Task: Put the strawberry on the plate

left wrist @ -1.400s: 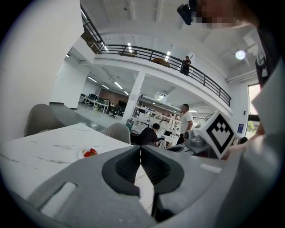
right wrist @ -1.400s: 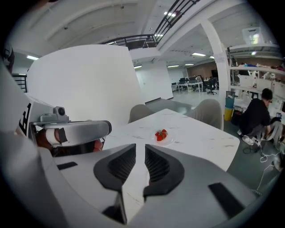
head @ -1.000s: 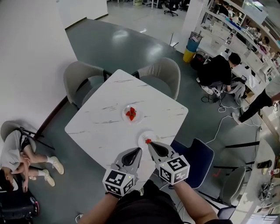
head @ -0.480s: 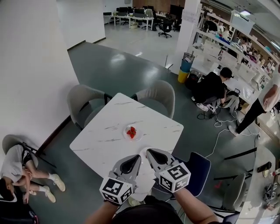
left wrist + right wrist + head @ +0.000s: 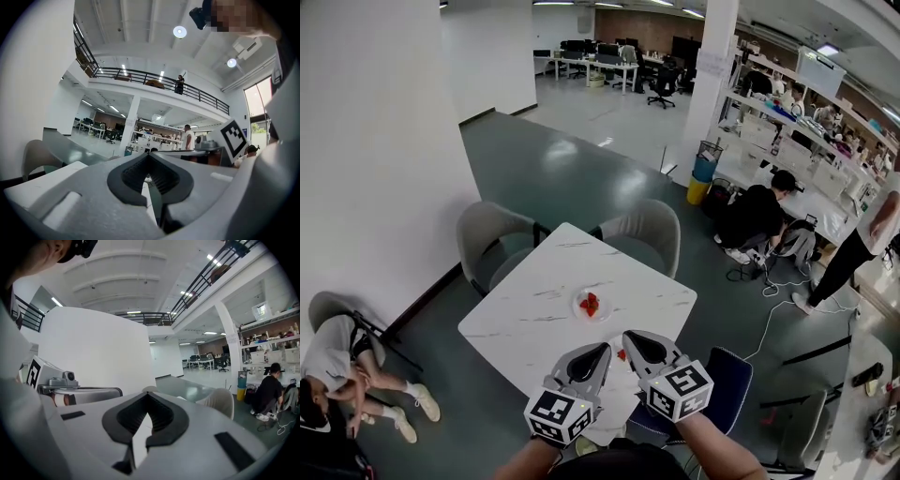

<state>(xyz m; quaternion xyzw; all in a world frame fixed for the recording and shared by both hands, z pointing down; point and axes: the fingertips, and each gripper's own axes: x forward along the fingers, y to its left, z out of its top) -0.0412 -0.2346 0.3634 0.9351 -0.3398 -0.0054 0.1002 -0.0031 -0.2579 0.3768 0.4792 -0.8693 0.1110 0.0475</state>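
A small red strawberry (image 5: 622, 354) shows in the head view between my two grippers, near the front edge of the white marble table (image 5: 534, 309). The near plate under it is mostly hidden. Farther in, a small white plate (image 5: 580, 309) holds red strawberries (image 5: 590, 303). My left gripper (image 5: 602, 348) and right gripper (image 5: 627, 336) hover side by side above the table's near corner, both shut with nothing held. In the left gripper view the left gripper (image 5: 149, 155) has its tips meeting. The right gripper view shows the right gripper (image 5: 147, 394) the same way.
Two grey chairs (image 5: 492, 234) (image 5: 645, 230) stand at the table's far side and a blue chair (image 5: 729, 380) at its near right. A person (image 5: 337, 361) sits on the floor at left. Another person (image 5: 755, 214) crouches at right, by desks.
Both grippers have risen together with the view, so the table looks smaller and farther below. Their jaws stayed shut. The strawberries lie where they were.
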